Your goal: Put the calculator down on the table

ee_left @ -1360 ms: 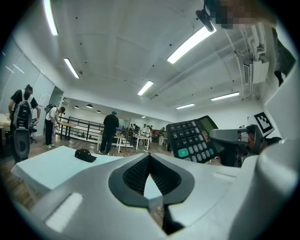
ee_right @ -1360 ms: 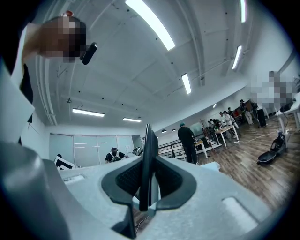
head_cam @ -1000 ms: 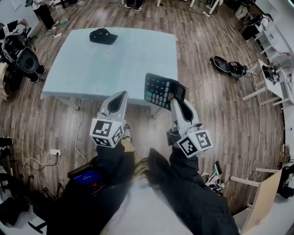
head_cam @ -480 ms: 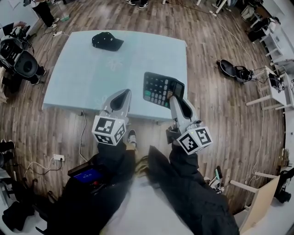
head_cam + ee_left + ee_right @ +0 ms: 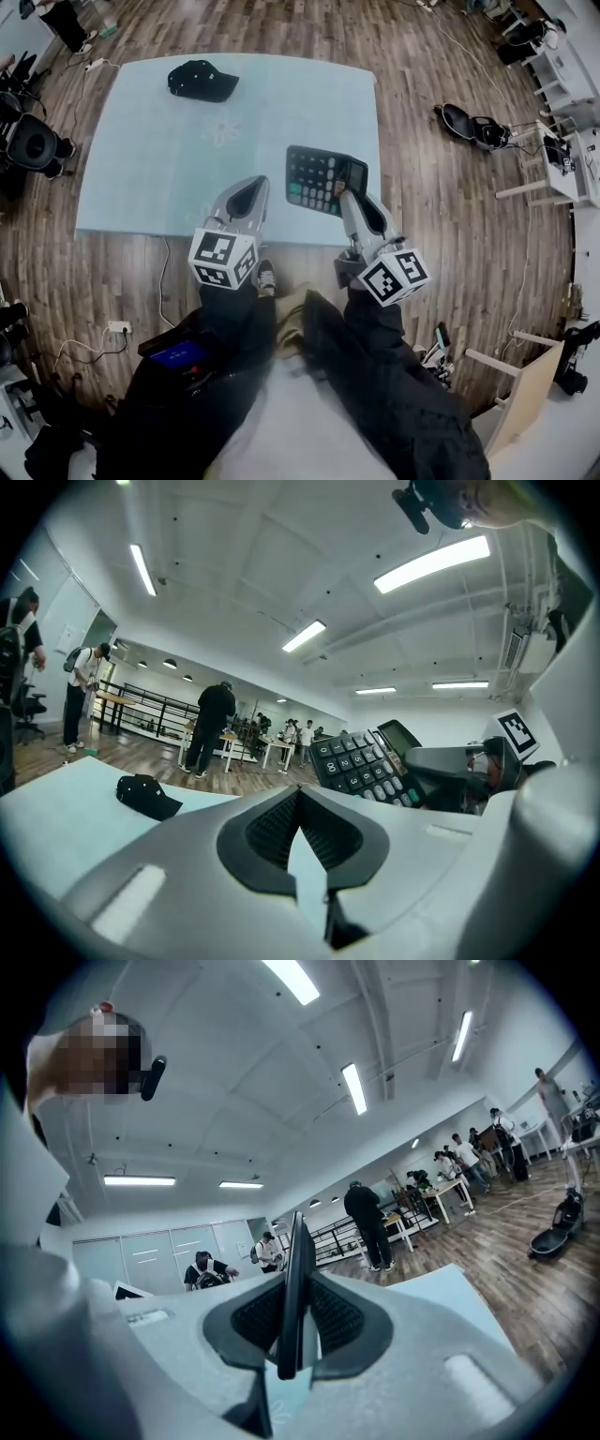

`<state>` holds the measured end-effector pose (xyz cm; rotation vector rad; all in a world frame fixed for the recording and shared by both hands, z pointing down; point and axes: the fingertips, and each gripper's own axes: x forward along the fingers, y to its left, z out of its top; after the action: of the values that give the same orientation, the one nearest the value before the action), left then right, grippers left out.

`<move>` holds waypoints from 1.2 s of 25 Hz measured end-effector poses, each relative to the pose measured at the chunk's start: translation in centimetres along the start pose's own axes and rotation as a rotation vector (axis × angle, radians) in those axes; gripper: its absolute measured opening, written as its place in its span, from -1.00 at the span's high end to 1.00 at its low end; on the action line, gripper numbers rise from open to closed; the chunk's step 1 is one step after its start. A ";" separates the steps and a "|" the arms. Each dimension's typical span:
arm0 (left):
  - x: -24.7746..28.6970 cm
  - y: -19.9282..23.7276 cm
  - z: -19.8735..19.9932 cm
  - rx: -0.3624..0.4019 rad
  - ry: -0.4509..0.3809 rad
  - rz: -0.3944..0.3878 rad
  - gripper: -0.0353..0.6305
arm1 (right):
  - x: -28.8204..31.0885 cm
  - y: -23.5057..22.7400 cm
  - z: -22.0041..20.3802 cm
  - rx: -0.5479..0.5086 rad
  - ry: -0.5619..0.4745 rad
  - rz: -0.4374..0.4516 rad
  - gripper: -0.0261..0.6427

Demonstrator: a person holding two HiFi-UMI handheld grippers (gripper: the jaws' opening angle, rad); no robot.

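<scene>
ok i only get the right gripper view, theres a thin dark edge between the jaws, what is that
Observer: That is the calculator, pinched by its display end in the right gripper.
Operator: is it over the table
Observer: Yes, the head view shows it over the near right corner of the table, seemingly not resting on it.
Operator: left one holding anything
Observer: No, the left gripper has its jaws together on nothing, beside the calculator.
</scene>
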<state>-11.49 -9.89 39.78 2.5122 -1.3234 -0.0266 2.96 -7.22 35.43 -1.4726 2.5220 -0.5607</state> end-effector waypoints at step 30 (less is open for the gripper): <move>5.2 2.6 -24.4 -0.251 0.577 0.141 0.90 | 3.6 -18.1 -26.5 0.458 0.496 -0.212 0.73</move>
<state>-6.79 -9.22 64.44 1.9942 -1.1573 0.4921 7.06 -12.15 67.11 -1.5628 2.3139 -1.5883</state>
